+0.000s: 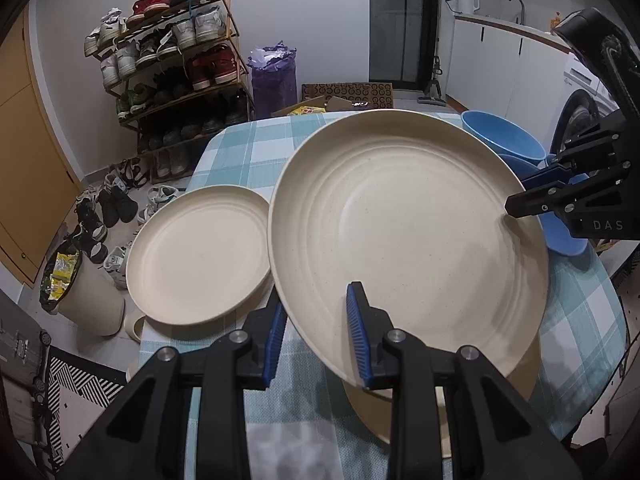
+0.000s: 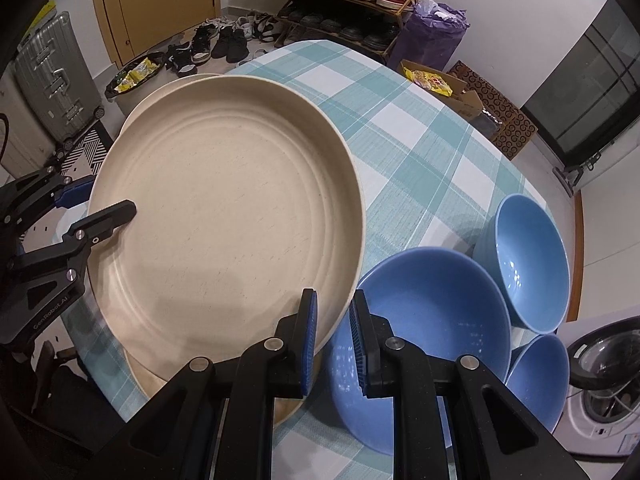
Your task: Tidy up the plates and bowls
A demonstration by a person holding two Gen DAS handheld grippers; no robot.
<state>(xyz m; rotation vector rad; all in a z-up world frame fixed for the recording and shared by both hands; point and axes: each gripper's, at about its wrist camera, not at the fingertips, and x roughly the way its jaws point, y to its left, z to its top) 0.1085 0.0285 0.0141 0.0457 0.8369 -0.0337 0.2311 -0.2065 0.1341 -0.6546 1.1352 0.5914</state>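
Note:
A large cream plate (image 1: 400, 220) (image 2: 224, 208) hangs tilted above the checked table (image 1: 240, 152) (image 2: 420, 140). My left gripper (image 1: 316, 312) (image 2: 104, 200) is shut on its near rim. On the opposite rim my right gripper (image 2: 334, 308) (image 1: 520, 196) is shut as well. A second cream plate (image 1: 200, 256) (image 2: 180, 79) lies flat on the table to the left. Another cream plate (image 1: 372, 416) (image 2: 152, 380) lies on the cloth under the held one. Three blue bowls (image 2: 432, 320) (image 2: 532, 260) (image 2: 540, 380) stand together at the table's right side.
Beyond the table's far edge stand a shoe rack (image 1: 176, 64), a purple bag (image 1: 274, 80) and a cardboard box (image 2: 448, 88). A bin (image 1: 88, 300) and a suitcase (image 2: 52, 76) stand on the floor at the left, a washing machine (image 2: 604, 380) at the right.

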